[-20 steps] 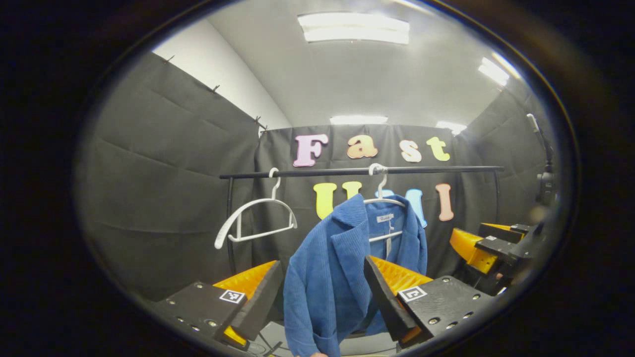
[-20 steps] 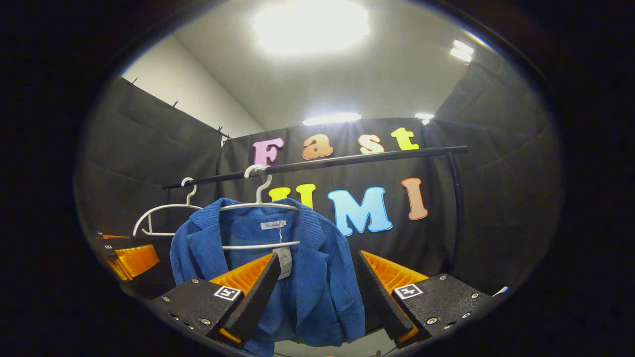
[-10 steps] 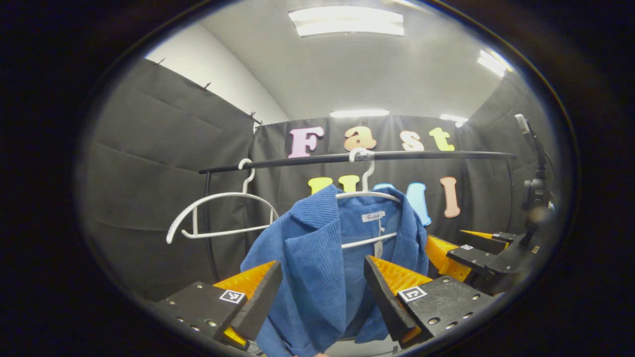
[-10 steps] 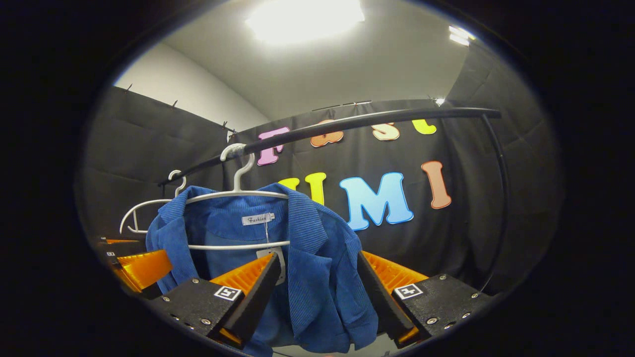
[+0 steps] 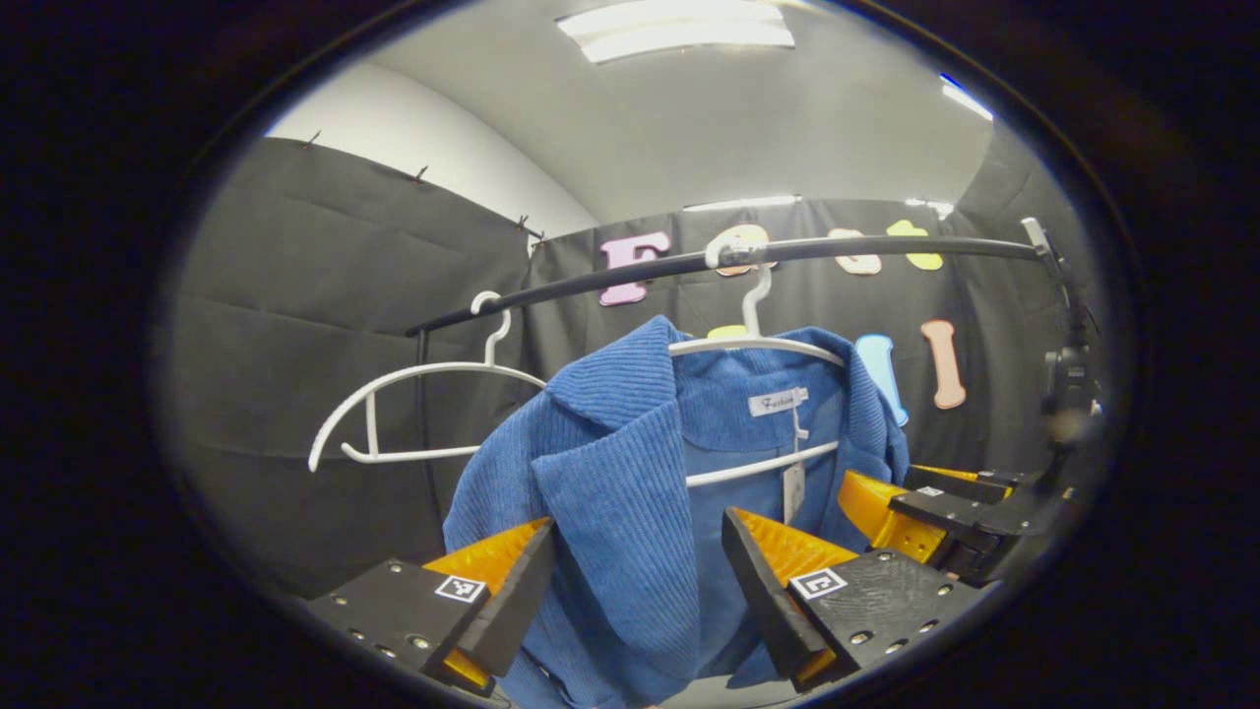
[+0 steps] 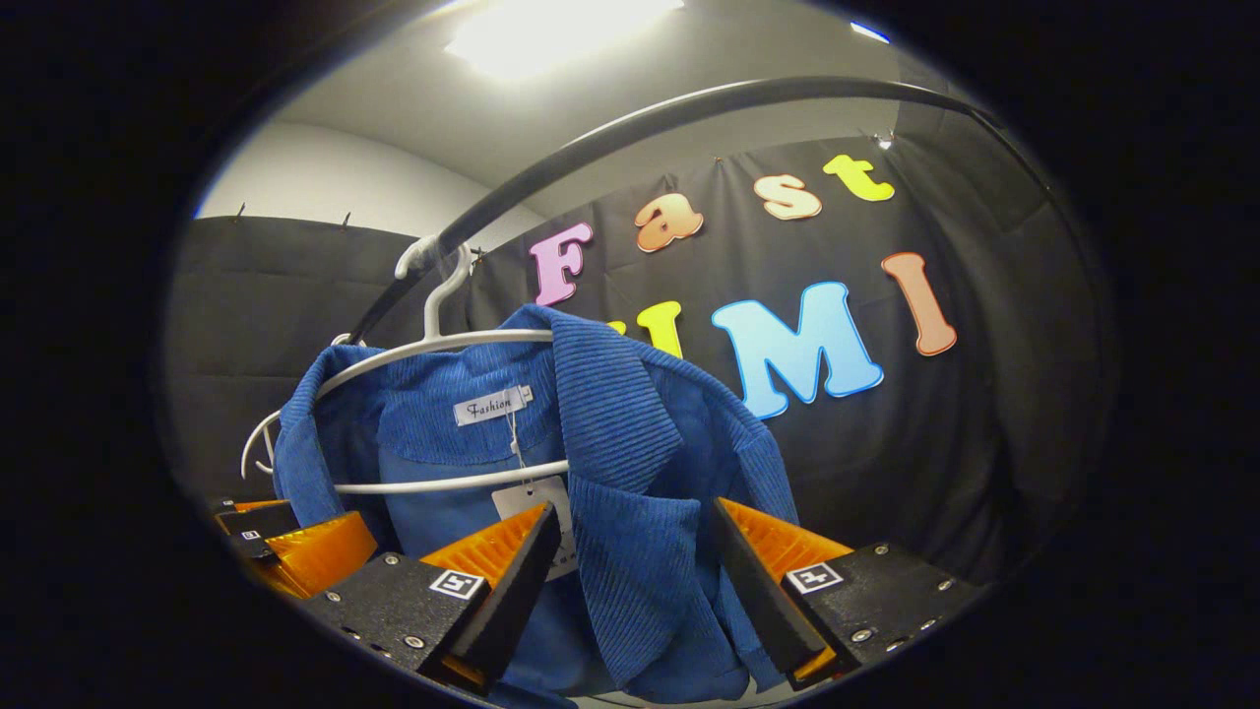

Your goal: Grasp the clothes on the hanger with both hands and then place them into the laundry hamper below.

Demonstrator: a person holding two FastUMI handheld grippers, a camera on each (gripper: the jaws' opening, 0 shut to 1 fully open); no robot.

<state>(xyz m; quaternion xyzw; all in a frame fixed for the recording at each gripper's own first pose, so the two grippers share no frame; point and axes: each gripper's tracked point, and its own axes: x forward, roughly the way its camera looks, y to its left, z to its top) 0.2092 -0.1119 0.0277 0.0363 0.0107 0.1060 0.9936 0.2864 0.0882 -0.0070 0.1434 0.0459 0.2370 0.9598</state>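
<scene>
**Jacket on the hanger — grasp not yet made**

The blue corduroy jacket (image 5: 630, 492) hangs on a white hanger (image 5: 753, 345) hooked over the black rail (image 5: 886, 248), toward the rail's middle. An empty white hanger (image 5: 413, 394) hangs near the rail's left end.

The left claw (image 5: 635, 591) stands spread, its fingers either side of the jacket's left lapel with cloth between them; no pinch shows. In the right gripper view the right claw (image 6: 630, 591) is likewise spread, straddling the right lapel of the jacket (image 6: 630, 463) below the hanger's bar (image 6: 443, 484).

Judgement: both claws are positioned for the grasp, nothing more — closing on the cloth, lifting it clear of the hanger and lowering it into the hamper all remain. The hamper's position below cannot be confirmed from these views.
</scene>
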